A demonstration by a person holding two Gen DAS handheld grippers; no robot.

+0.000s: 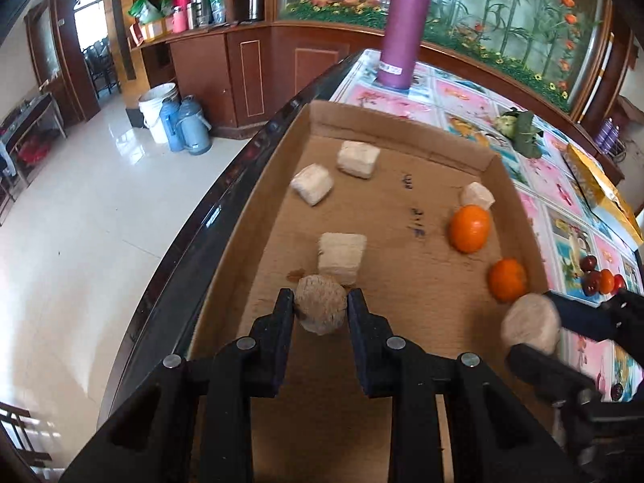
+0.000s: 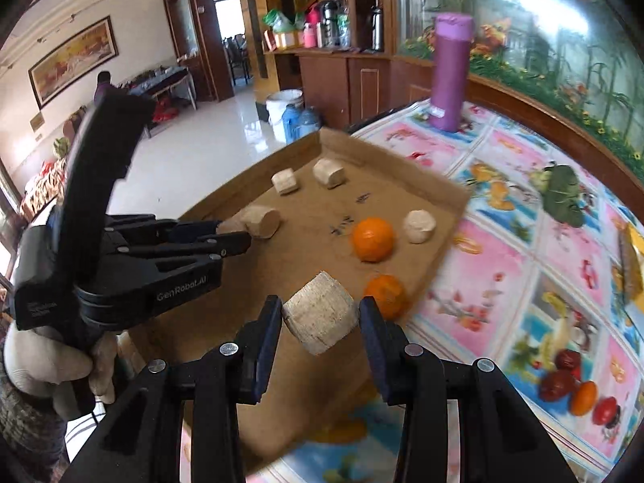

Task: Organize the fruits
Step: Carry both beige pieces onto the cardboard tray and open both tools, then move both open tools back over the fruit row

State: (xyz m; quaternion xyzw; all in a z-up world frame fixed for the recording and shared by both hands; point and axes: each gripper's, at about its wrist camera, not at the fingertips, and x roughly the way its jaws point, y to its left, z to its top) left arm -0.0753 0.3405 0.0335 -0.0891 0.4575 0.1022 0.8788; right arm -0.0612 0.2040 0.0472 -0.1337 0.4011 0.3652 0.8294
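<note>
A shallow cardboard tray (image 1: 402,241) (image 2: 306,249) lies on the table with two oranges (image 1: 470,228) (image 2: 372,239) and several beige blocks (image 1: 358,159) (image 2: 328,173) inside. My left gripper (image 1: 320,302) is shut on a round beige lump (image 1: 320,312) above the tray's near left part; the right wrist view shows it from the side (image 2: 235,232). My right gripper (image 2: 320,306) is shut on a cut beige block (image 2: 320,318) over the tray's near right edge, beside the nearer orange (image 2: 385,296). It also shows at the right of the left wrist view (image 1: 535,324).
Small red and orange fruits (image 1: 603,279) (image 2: 575,390) lie on the patterned tablecloth right of the tray. A purple flask (image 1: 404,28) stands behind the tray, with a leafy green thing (image 1: 519,129) and a yellow packet (image 1: 599,185) to its right. The table's dark edge (image 1: 201,241) runs along the tray's left side.
</note>
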